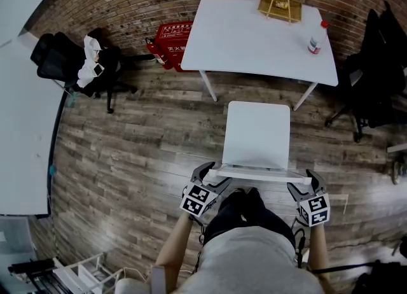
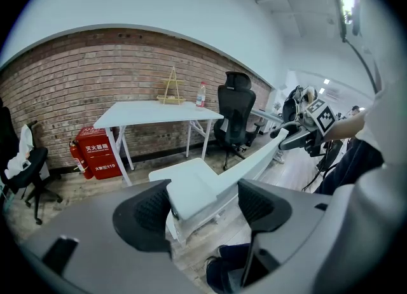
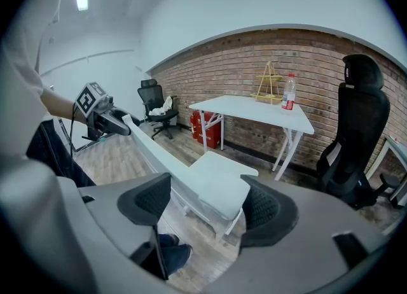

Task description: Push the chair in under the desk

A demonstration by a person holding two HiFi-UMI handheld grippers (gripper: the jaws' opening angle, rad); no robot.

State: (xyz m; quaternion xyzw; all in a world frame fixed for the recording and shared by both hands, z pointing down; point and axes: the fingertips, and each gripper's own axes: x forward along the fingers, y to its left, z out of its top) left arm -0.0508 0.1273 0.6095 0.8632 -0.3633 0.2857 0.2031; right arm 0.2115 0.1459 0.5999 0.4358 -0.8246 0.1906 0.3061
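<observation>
Left gripper [image 1: 212,175] and right gripper [image 1: 304,184]: fingers [image 2: 145,213] spread wide, straddling the two ends of the backrest [image 1: 257,173]. Whether they pressed it could not be told. The white chair [image 1: 257,135] stood on the plank floor [image 1: 146,140] at the near side of the desk [image 1: 248,38], not yet under its worktop [image 1: 222,48]. It looked light and stiff, likely to slide readily yet tip if shoved hard up high. The backrest ends seemed the sound hold. Its legs were hidden from above and only partly seen past the fingers.
</observation>
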